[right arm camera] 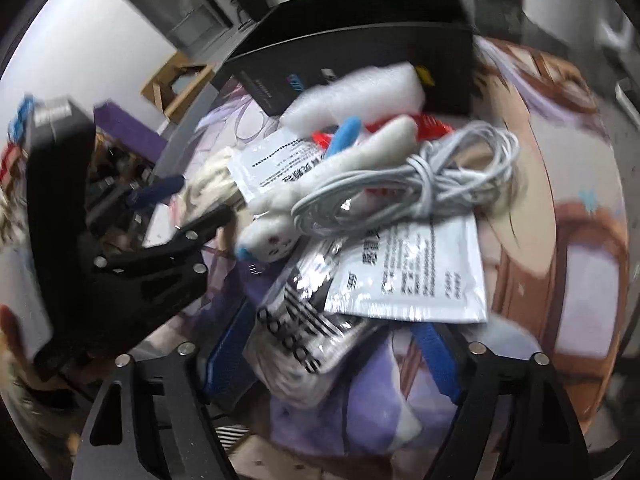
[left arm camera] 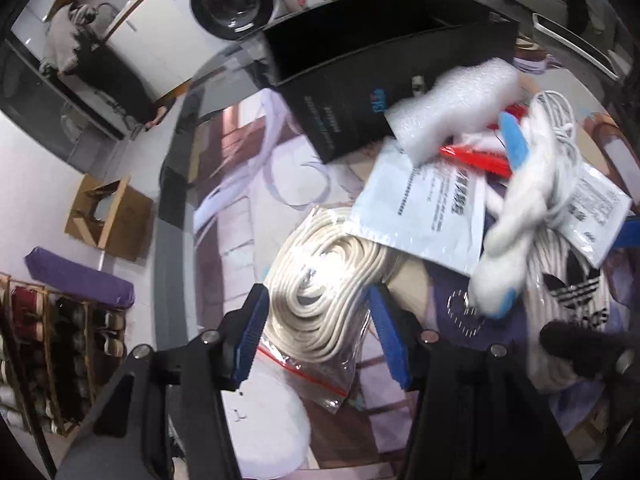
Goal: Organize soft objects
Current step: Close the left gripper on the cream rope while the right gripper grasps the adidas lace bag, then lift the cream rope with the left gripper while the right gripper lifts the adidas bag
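1. Hovering the left gripper with jaws partly spread around the bagged rope coil, pads not visibly pressing.
2. Holding the right gripper wide over the logo-printed packet, gripping nothing.
3. Leaving everything heaped: plush toy, cable bundle, foam sheet beside the black box.
4. Judging the sorting barely begun.
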Demonstrator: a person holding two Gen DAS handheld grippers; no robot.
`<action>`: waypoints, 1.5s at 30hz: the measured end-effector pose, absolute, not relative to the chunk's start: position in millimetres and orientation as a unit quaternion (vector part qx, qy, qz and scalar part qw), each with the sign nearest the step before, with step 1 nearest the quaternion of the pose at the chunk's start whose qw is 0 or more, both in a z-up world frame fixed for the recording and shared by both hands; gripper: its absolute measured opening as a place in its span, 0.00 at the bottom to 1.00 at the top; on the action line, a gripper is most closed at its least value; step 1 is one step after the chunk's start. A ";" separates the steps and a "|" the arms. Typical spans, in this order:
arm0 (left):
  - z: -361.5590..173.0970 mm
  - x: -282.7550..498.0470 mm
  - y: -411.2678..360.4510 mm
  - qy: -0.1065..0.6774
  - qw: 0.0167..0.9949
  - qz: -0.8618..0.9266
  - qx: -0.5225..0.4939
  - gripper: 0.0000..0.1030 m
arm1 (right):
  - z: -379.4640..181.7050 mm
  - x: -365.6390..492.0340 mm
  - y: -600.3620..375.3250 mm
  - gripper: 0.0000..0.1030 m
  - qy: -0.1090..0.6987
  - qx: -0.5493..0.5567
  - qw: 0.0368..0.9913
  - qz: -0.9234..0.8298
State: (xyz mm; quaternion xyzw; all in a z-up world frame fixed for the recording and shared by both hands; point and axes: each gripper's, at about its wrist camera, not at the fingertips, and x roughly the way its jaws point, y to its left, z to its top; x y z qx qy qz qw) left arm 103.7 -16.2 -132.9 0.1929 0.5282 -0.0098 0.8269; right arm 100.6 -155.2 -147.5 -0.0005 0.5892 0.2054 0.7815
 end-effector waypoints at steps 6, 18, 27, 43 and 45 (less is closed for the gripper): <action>-130.5 118.5 8.7 0.546 0.827 -0.008 0.133 0.52 | -155.0 88.0 -124.2 0.87 0.553 -0.121 0.797 0.211; -117.1 120.3 21.3 0.534 0.830 -0.051 0.152 0.54 | -142.1 59.0 -155.0 0.38 0.532 -0.170 0.781 0.279; -128.3 131.2 25.2 0.521 0.835 -0.024 0.174 0.85 | -125.4 51.7 -166.5 0.37 0.572 -0.056 0.737 0.356; -130.5 97.6 7.5 0.568 0.810 -0.040 0.141 0.33 | -119.0 63.6 -169.0 0.37 0.511 -0.175 0.799 0.265; -130.8 84.8 3.4 0.563 0.813 -0.032 0.146 0.37 | -123.1 66.2 -172.6 0.37 0.517 -0.181 0.796 0.257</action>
